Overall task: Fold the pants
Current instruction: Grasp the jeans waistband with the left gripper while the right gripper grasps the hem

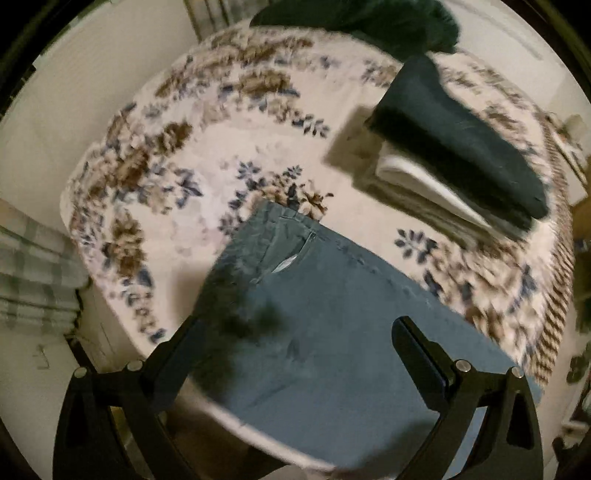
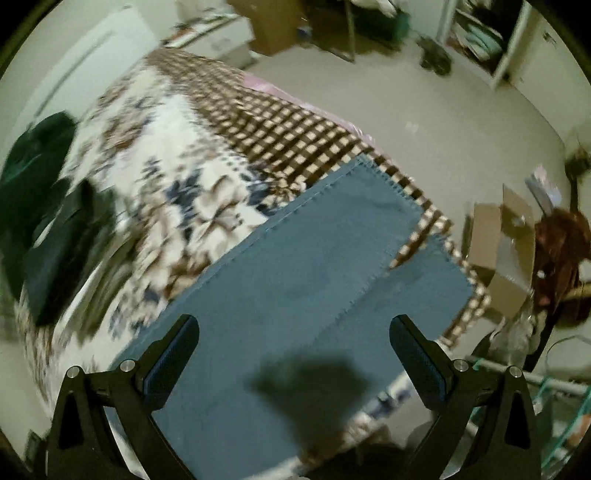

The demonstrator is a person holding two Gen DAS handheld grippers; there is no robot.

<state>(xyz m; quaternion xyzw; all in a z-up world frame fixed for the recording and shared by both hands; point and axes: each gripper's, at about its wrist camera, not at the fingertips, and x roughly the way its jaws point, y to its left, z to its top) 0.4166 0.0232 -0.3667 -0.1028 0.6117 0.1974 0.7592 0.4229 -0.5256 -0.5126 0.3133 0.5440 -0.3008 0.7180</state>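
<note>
The blue-grey pants (image 1: 332,332) lie flat on a floral blanket (image 1: 207,155) spread over a bed, which gives a broad, soft surface to smooth and crease them on. In the left wrist view the waist end shows, with a pocket opening (image 1: 291,258) near the top edge; in the right wrist view the two legs run out side by side toward the checked border (image 2: 280,133) of the blanket, the hems (image 2: 402,236) stepped so that one leg ends a little short of the other. The legs look laid one partly over the other, which suggests a lengthwise fold is done or nearly so, and the crosswise folds remain.

To the far side sits a stack of folded clothes (image 1: 458,166), dark on top and pale beneath, probably the place for finished pieces; a dark heap (image 1: 369,22) lies beyond it.

The left gripper (image 1: 295,354) hovers over the waist end with its jaws spread wide, holding nothing. The right gripper (image 2: 295,350) hangs above the legs, also wide apart and empty; its shadow (image 2: 314,391) falls on the cloth. Whether any fingertip touches the fabric cannot be told.
</note>
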